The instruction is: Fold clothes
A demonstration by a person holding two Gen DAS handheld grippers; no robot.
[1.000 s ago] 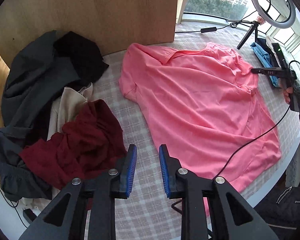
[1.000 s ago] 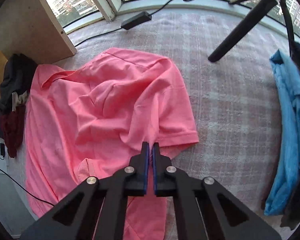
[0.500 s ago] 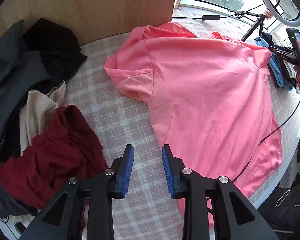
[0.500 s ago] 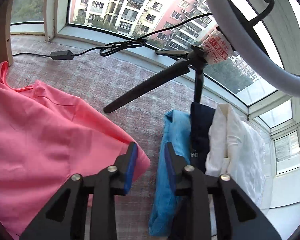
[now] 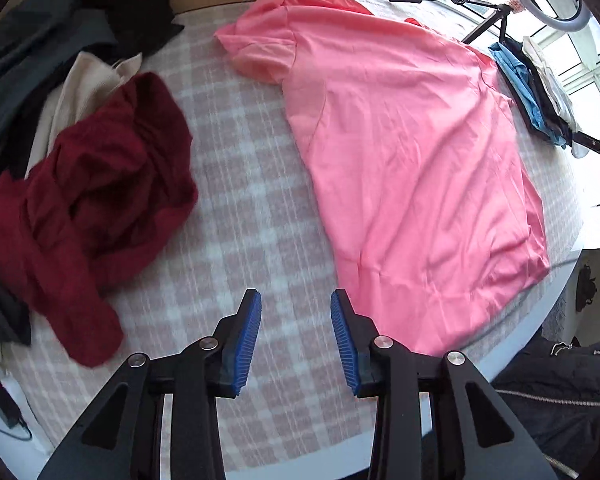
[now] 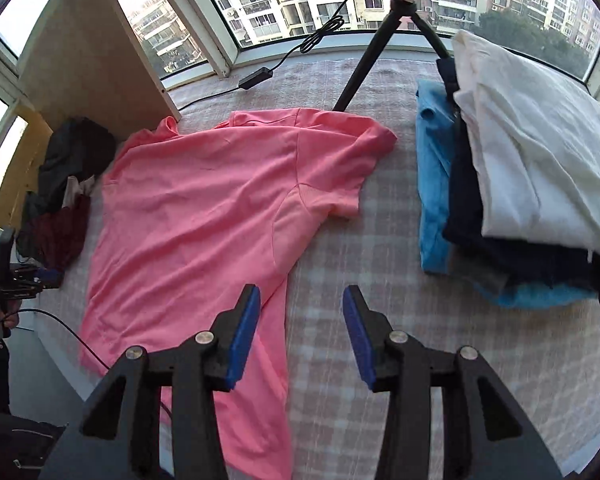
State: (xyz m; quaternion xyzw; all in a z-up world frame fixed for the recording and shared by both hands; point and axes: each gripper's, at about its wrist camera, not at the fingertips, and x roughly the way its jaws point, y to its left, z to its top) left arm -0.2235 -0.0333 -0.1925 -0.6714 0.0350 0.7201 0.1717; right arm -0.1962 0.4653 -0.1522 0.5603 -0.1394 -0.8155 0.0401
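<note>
Pink shirt [image 5: 412, 160] spread flat, frame centre. Left gripper [image 5: 296, 340] and right gripper [image 6: 300, 336] just opened partway, nothing held. Risk: rumpled left sleeve [image 5: 260, 60] gets folded in crooked.

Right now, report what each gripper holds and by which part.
Nothing is held. The left gripper and right gripper have both just been opening, empty, above the pink shirt.

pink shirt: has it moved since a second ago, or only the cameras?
Yes. The pink shirt was bunched up; now it lies spread flat, its sleeve drawn out toward the folded stack by the tripod.
</note>
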